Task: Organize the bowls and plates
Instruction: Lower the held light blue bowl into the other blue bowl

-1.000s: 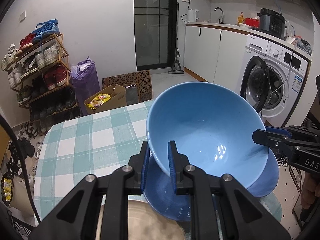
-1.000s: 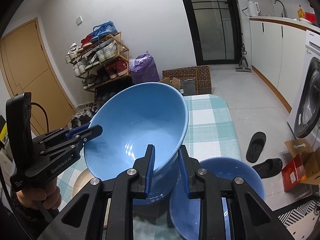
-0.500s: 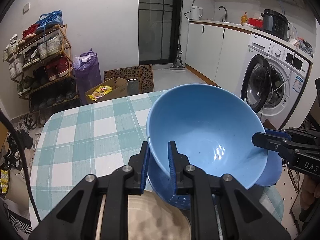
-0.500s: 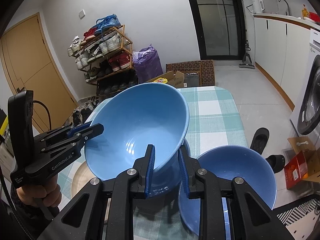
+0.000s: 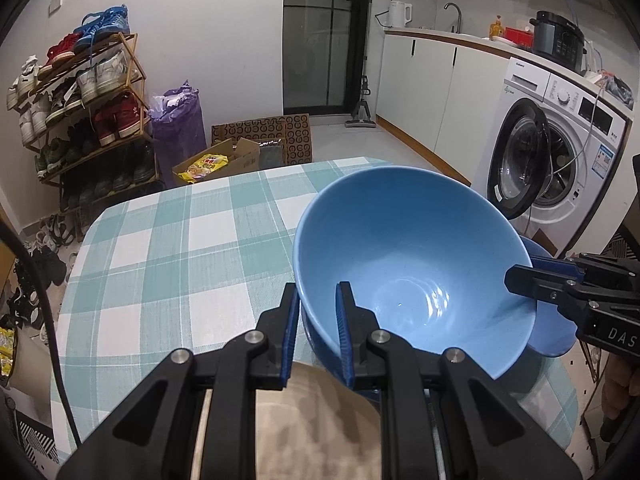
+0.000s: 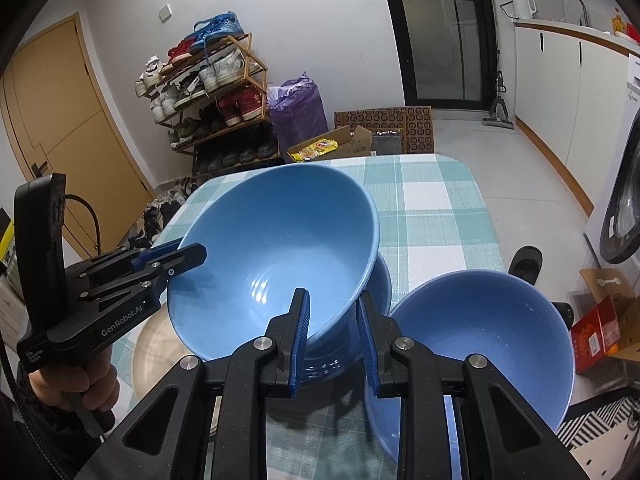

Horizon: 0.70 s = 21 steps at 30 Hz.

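Left gripper (image 5: 316,332) clamped on near rim of large blue bowl (image 5: 412,272), one blue pad inside, one outside. Right gripper (image 6: 332,332) clamped on opposite rim of same bowl (image 6: 276,256), same pad split. Bowl held tilted above checked tablecloth (image 5: 168,248), mouth facing up and toward left wrist camera, round so no long axis. Sitting over a darker blue bowl (image 6: 380,280) beneath; contact or nesting between the two not resolvable, lower one mostly hidden, only a rim sliver and embossed side wall visible. Second blue bowl (image 6: 480,344) upright on table just beside right gripper, its near edge cut off by gripper body. Beige plate (image 5: 320,420) under left gripper, largely blocked by fingers. Hand (image 6: 76,384) gripping left handle, partly cut off at frame edge. Readable: "GenRobot.AI" on left gripper side, "DAS" truncated on right gripper. Washing machine (image 5: 560,152) brand print too small to read. Shoe rack (image 5: 80,120), cardboard box with yellow packets (image 5: 216,164) beyond table.
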{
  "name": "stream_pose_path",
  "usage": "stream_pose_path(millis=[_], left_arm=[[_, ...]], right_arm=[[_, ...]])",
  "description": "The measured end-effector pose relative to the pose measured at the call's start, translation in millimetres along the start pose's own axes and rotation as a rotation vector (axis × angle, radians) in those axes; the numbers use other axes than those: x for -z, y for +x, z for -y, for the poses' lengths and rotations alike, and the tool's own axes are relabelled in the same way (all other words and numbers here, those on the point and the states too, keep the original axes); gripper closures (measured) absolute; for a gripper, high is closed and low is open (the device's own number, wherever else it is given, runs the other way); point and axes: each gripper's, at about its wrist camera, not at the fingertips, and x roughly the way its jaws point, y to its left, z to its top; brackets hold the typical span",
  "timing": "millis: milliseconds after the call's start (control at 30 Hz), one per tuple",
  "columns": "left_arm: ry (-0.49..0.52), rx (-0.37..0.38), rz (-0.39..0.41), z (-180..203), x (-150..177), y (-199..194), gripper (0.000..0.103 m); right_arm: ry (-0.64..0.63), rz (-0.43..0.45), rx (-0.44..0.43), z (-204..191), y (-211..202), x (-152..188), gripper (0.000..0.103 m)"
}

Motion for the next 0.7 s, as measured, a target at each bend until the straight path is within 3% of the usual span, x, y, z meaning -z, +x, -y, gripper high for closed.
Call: stream_pose_path(millis=[700], left_arm=[[-0.003, -0.008, -0.049, -5, 16, 20, 0.087]], right_arm=[[-0.062, -0.053, 0.055, -6, 37, 15, 0.079]])
